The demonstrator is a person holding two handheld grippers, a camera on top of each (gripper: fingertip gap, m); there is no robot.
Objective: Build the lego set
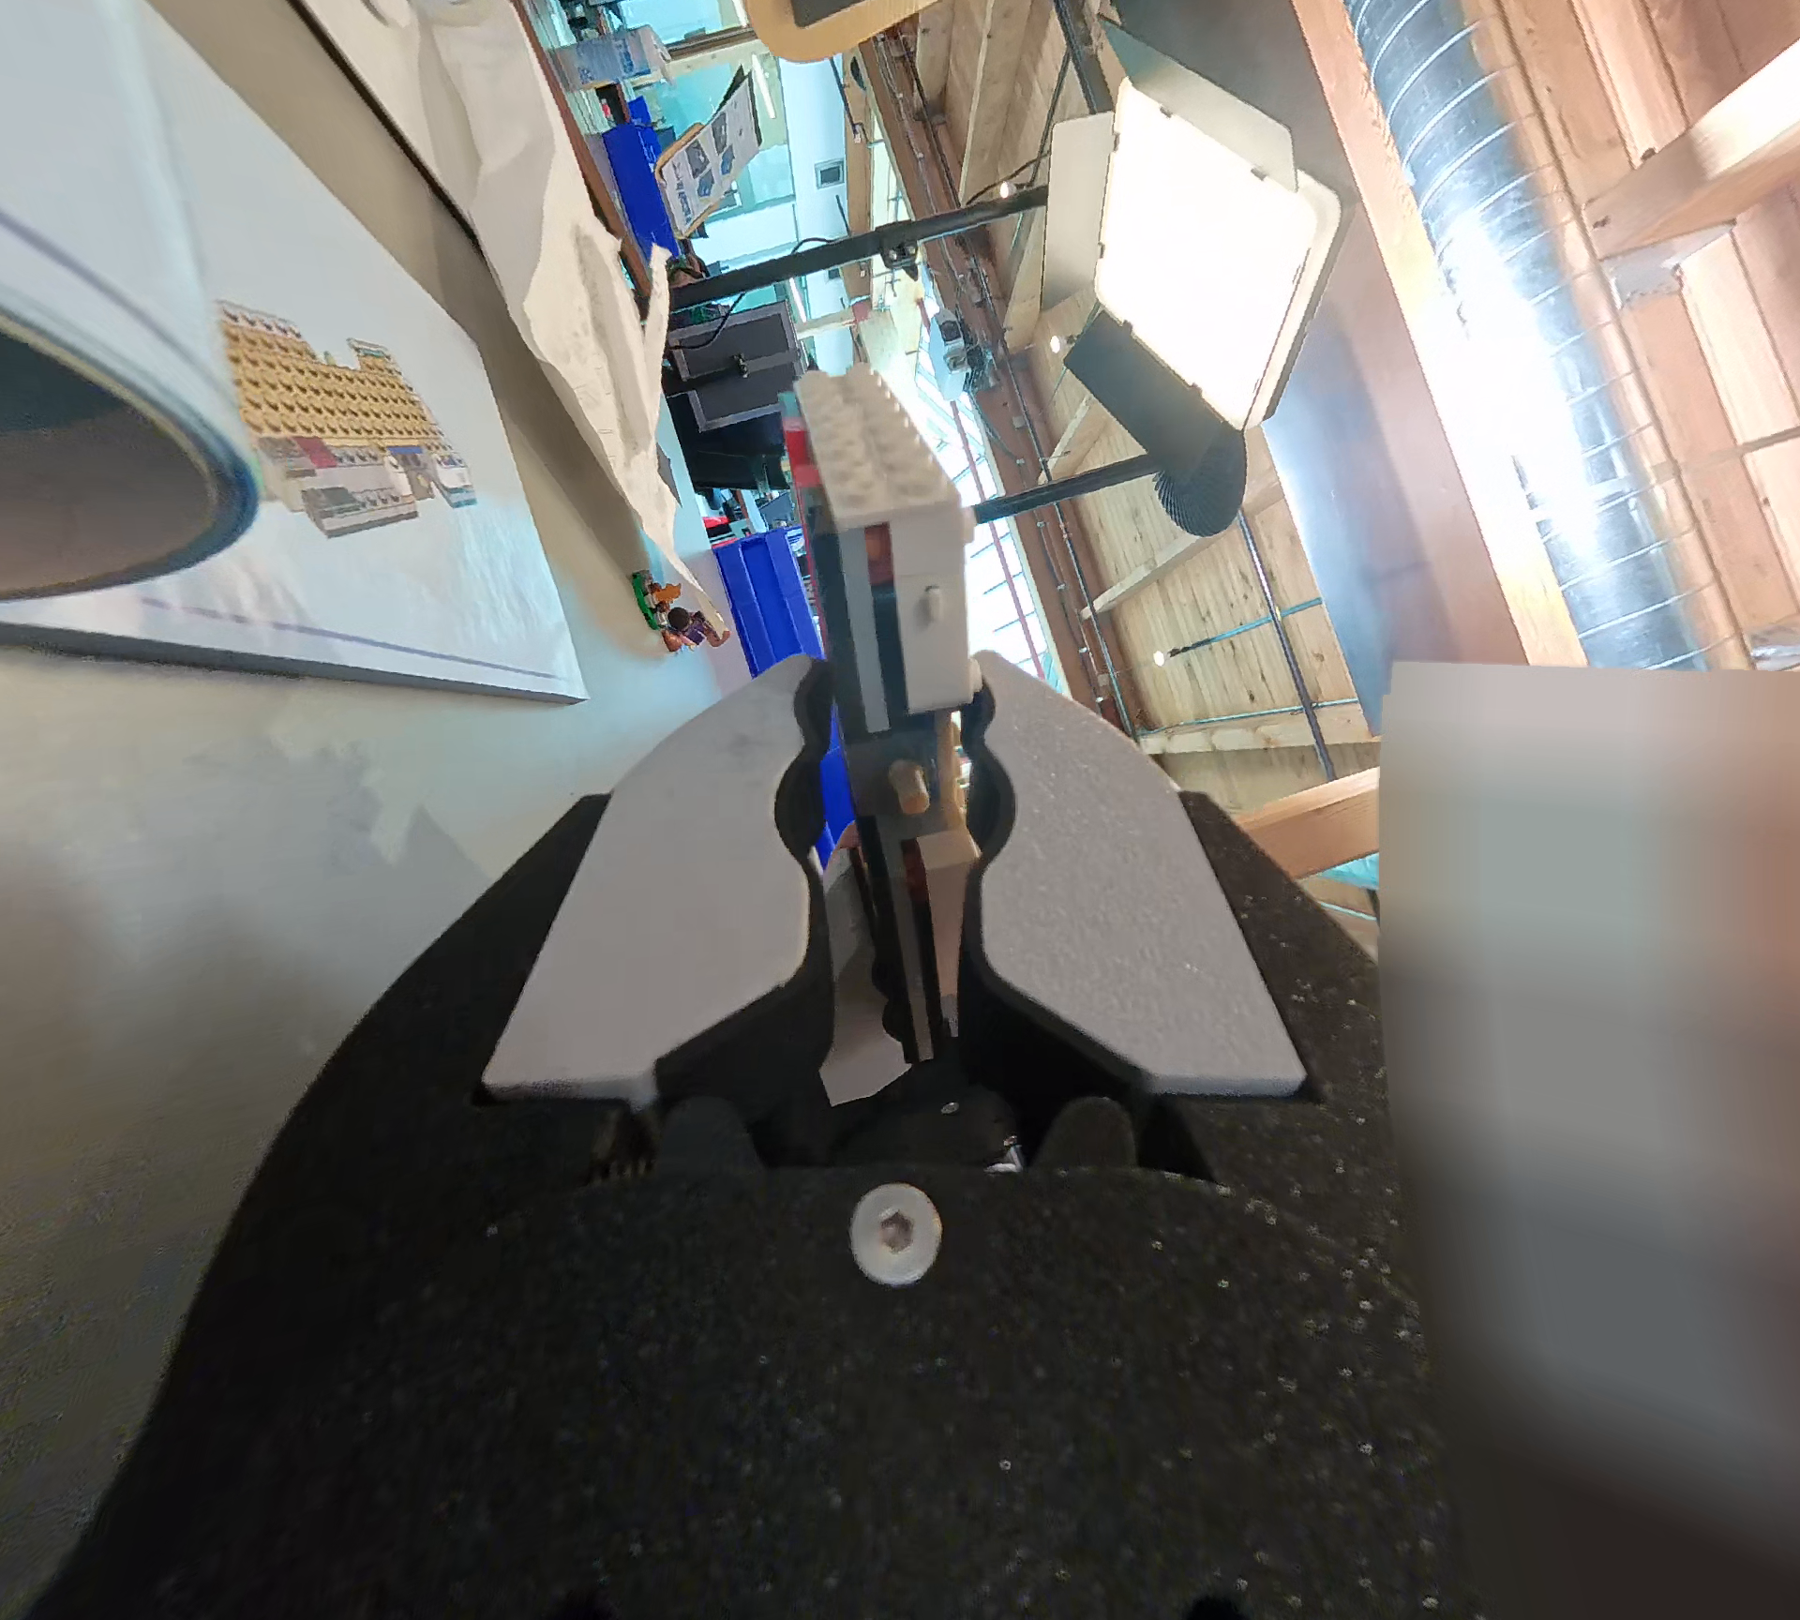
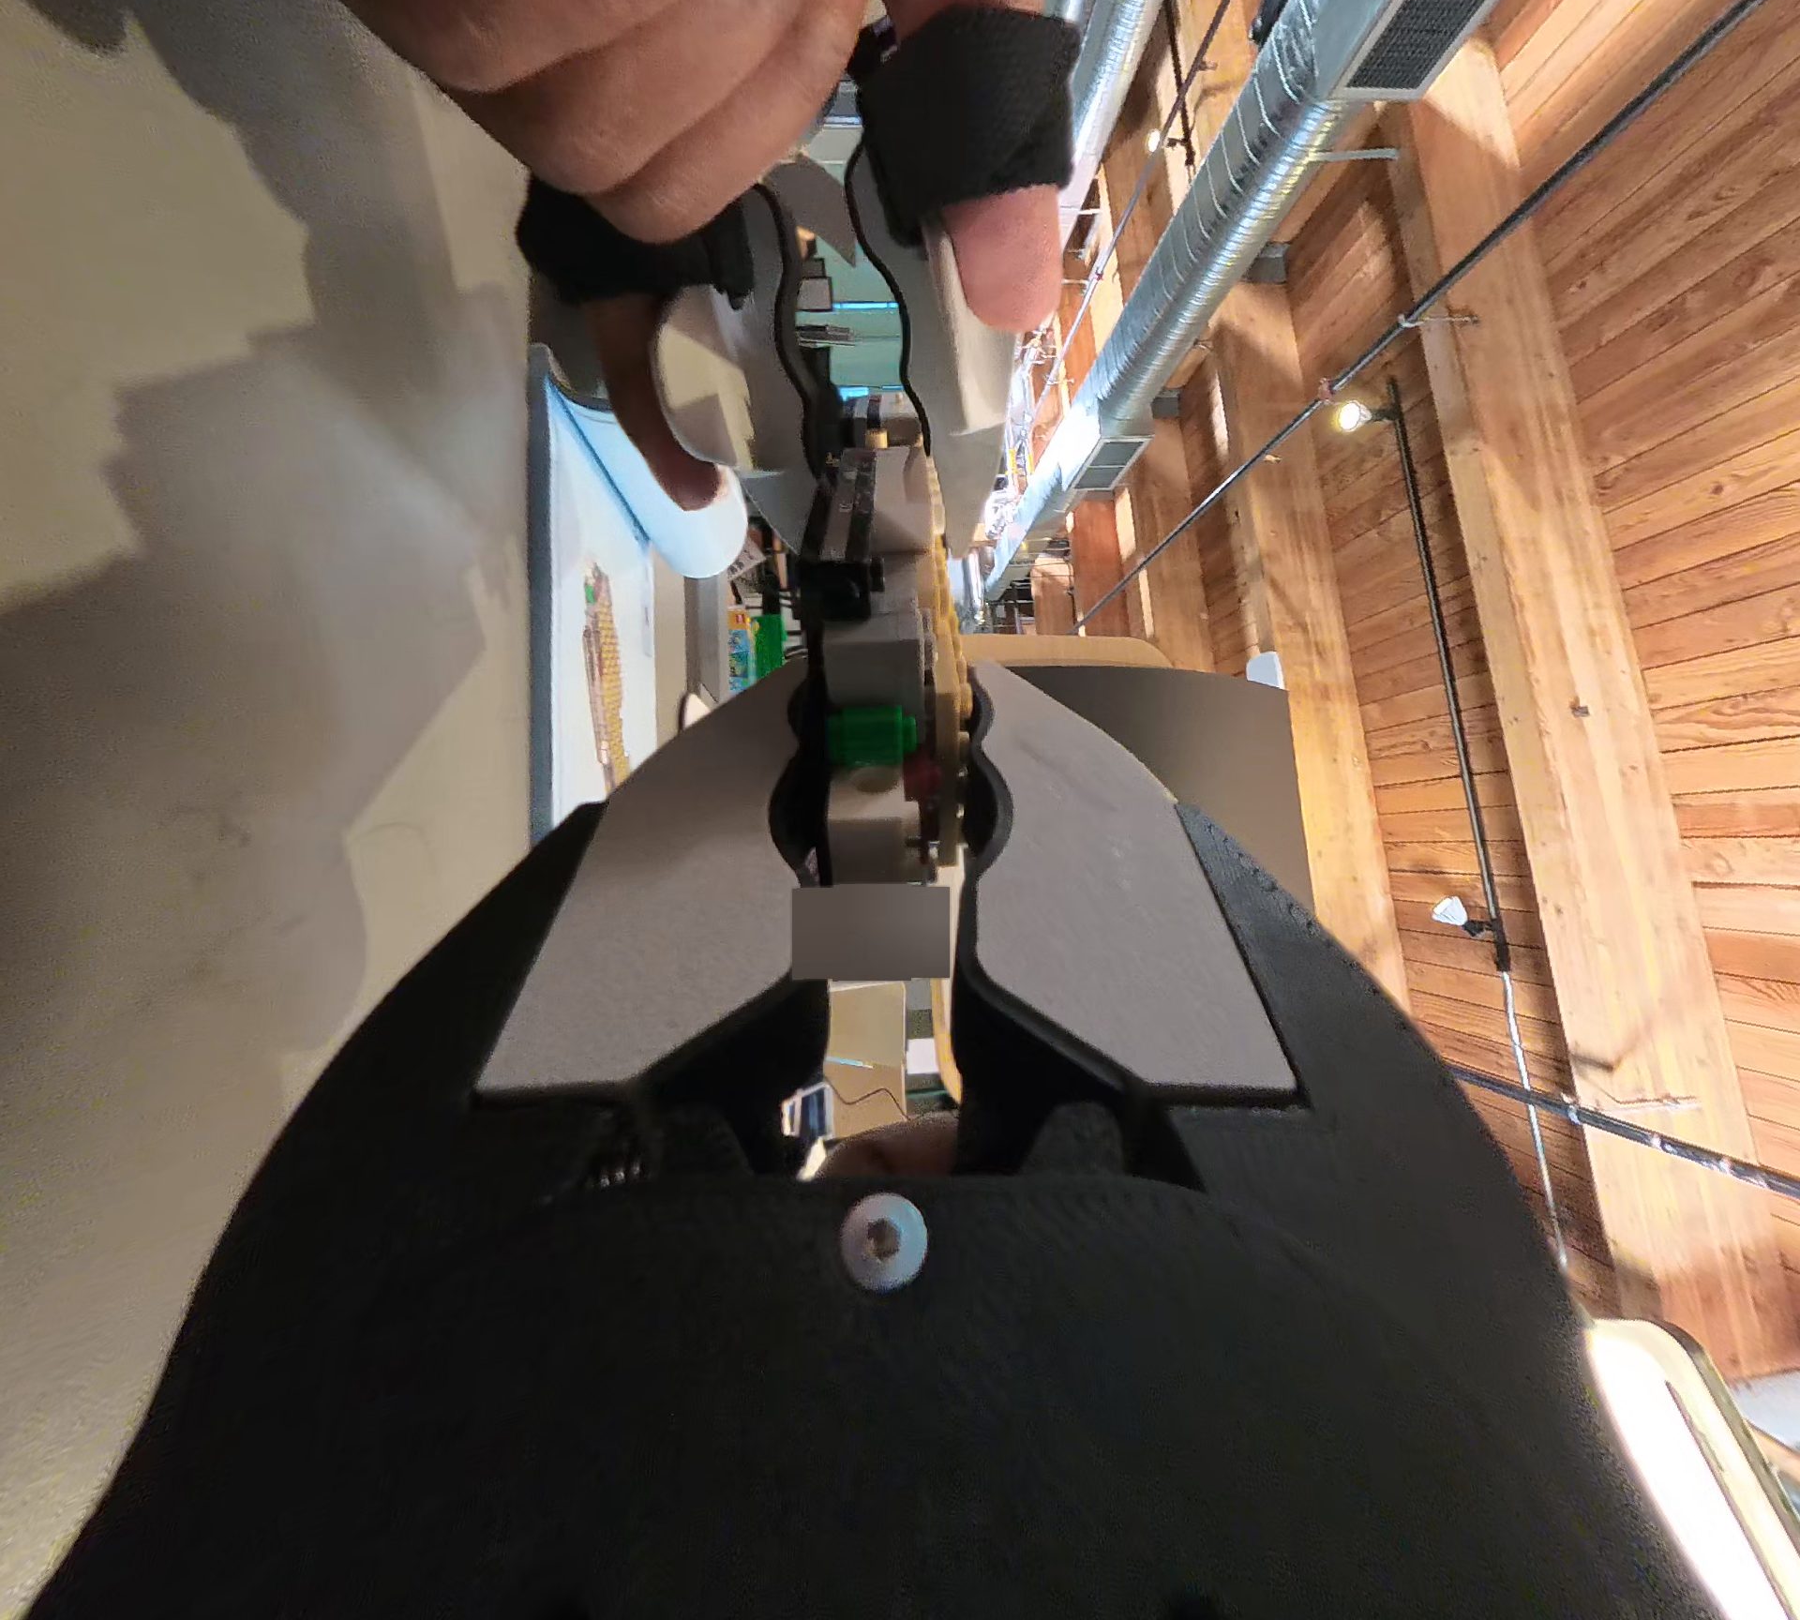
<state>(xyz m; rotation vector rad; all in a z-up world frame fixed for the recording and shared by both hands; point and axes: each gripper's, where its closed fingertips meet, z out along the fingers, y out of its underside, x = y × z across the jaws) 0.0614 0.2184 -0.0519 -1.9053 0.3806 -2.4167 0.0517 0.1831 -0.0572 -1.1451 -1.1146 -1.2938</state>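
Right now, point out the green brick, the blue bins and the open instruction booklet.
green brick (image 2: pixel 862 736): right wrist view, on its ribbed side face.
blue bins (image 1: pixel 765 599): left wrist view, on the nearer bin's wall.
open instruction booklet (image 1: pixel 390 541): left wrist view, on the flat printed page.

Both grippers (image 2: pixel 886 755) on brick build (image 2: pixel 877 658)

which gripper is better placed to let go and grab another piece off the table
Probably the left gripper: the table and the instruction booklet lie close beside it. Both grippers clamp the brick model.
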